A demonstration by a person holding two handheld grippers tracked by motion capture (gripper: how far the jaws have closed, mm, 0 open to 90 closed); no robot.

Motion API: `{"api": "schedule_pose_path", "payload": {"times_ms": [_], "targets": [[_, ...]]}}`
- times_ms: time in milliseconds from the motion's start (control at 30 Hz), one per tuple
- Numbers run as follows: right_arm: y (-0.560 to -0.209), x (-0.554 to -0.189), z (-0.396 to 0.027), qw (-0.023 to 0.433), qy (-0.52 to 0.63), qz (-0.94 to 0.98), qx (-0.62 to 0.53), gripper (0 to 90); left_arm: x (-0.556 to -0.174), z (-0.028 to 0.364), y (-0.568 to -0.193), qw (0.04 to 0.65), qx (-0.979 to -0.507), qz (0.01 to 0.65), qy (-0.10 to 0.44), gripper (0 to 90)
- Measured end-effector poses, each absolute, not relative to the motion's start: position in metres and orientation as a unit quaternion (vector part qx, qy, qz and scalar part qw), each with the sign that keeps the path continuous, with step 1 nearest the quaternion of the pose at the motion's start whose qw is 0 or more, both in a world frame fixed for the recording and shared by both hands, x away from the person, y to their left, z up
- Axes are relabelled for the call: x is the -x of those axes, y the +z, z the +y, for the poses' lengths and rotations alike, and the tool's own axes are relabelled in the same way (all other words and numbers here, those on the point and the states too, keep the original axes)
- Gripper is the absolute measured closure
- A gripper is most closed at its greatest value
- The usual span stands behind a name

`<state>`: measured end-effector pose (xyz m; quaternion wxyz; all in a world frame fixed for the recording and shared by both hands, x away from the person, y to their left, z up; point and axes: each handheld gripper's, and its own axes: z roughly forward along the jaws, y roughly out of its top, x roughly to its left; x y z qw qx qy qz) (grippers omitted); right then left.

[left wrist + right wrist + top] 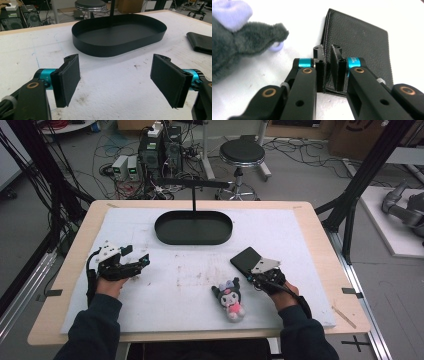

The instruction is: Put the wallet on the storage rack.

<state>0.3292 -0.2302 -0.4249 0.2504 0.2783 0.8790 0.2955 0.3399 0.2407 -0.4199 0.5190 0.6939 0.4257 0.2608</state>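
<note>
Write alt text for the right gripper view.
The right claw is clamped on the near edge of a black leather wallet lying on the white table surface. A dark grey plush toy with a pale purple patch lies at upper left.

The tray point(193, 227) sits at the table's point(75, 245) far centre; the wallet point(245, 259) lies near-right of it, the plush toy point(230, 298) nearer still.
</note>
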Motion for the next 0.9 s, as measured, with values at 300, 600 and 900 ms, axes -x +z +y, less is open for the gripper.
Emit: {"api": "schedule_pose_path", "payload": {"times_ms": [300,600,900], "targets": [[-0.416,-0.332,-0.240,0.246,0.332,0.858,-0.305,85.9,-0.340,0.241,-0.420,0.517,-0.693,0.428,0.262,23.8],[-0.408,-0.332,-0.244,0.245,0.361,0.841,-0.319,86.4,-0.340,0.243,-0.420,0.519,-0.692,0.429,0.261,23.8],[-0.377,-0.335,-0.271,0.262,0.450,0.760,-0.389,88.1,-0.341,0.243,-0.421,0.520,-0.691,0.430,0.261,24.1]]}}
